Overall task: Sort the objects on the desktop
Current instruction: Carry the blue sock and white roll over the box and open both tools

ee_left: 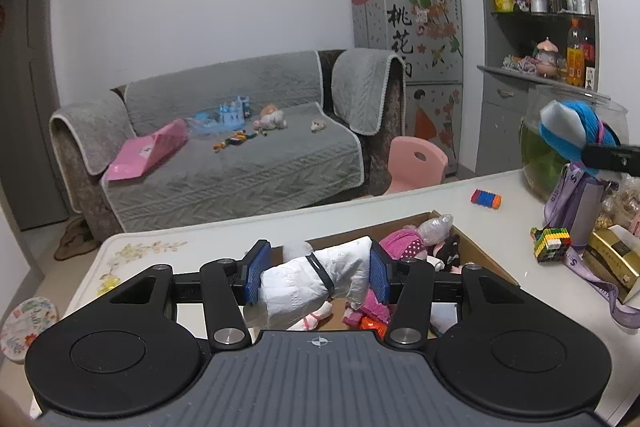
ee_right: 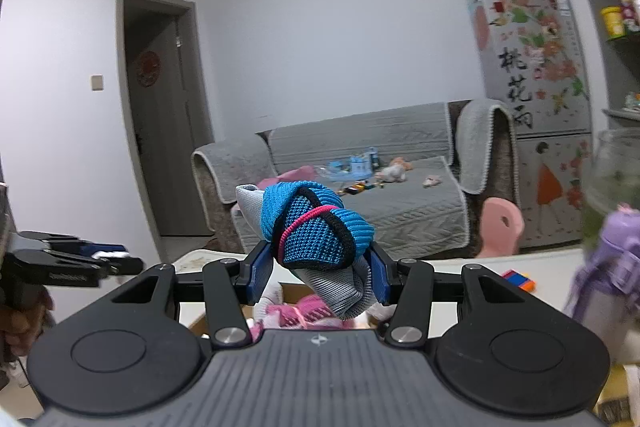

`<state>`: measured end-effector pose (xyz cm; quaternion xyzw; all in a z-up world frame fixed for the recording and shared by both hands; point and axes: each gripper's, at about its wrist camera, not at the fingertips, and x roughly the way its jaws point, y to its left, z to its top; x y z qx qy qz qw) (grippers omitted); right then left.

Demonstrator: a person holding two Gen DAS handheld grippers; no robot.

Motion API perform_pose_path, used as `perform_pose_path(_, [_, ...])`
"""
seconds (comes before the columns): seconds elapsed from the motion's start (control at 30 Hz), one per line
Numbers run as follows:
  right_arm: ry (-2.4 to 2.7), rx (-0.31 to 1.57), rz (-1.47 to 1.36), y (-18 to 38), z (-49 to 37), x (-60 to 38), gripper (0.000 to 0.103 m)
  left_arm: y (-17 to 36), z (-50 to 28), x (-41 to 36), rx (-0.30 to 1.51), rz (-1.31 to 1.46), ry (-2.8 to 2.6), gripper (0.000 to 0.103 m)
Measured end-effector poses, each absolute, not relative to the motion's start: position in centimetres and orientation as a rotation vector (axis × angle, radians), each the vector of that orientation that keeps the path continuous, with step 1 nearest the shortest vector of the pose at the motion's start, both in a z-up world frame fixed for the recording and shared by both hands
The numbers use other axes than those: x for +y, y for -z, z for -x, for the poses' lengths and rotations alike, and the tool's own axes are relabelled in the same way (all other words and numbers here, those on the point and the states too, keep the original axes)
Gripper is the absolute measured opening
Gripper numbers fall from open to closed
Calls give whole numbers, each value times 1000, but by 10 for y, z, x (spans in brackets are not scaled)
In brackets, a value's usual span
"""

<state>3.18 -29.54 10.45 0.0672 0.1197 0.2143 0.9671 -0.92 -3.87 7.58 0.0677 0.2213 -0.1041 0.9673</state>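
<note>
Clenched between the left gripper's [ee_left: 318,277] pads, a white rolled sock bundle [ee_left: 316,281] hangs over a cardboard box [ee_left: 486,261] of pink clothes on the white table [ee_left: 424,201]; a grey sofa [ee_left: 224,155] stands beyond. Right gripper [ee_right: 318,273] grasps a blue-grey sock bundle [ee_right: 316,227] above that box.

Pretty clearly someone's home, a small living room. There's a sofa [ee_left: 224,155] under grey quilted covers with kids' toys [ee_left: 240,115] and a pink bag [ee_left: 148,151] scattered on it, and a little pink chair [ee_left: 416,163] next to it. A fridge [ee_left: 408,23] plastered with flower stickers stands in the corner, boxes stacked on top. Grey shelves [ee_left: 540,11] hold bottles, tins and a yellow tub. The white bench [ee_left: 400,211] has a floral print, and there's a grey door [ee_right: 160,131] with a red ornament on it.
</note>
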Motion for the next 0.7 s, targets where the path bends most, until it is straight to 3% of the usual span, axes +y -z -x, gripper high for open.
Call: perform_pose_path(0.7, [-519, 423, -127, -79, -86, -280, 46, -25, -62, -45, 590, -182, 229, 57])
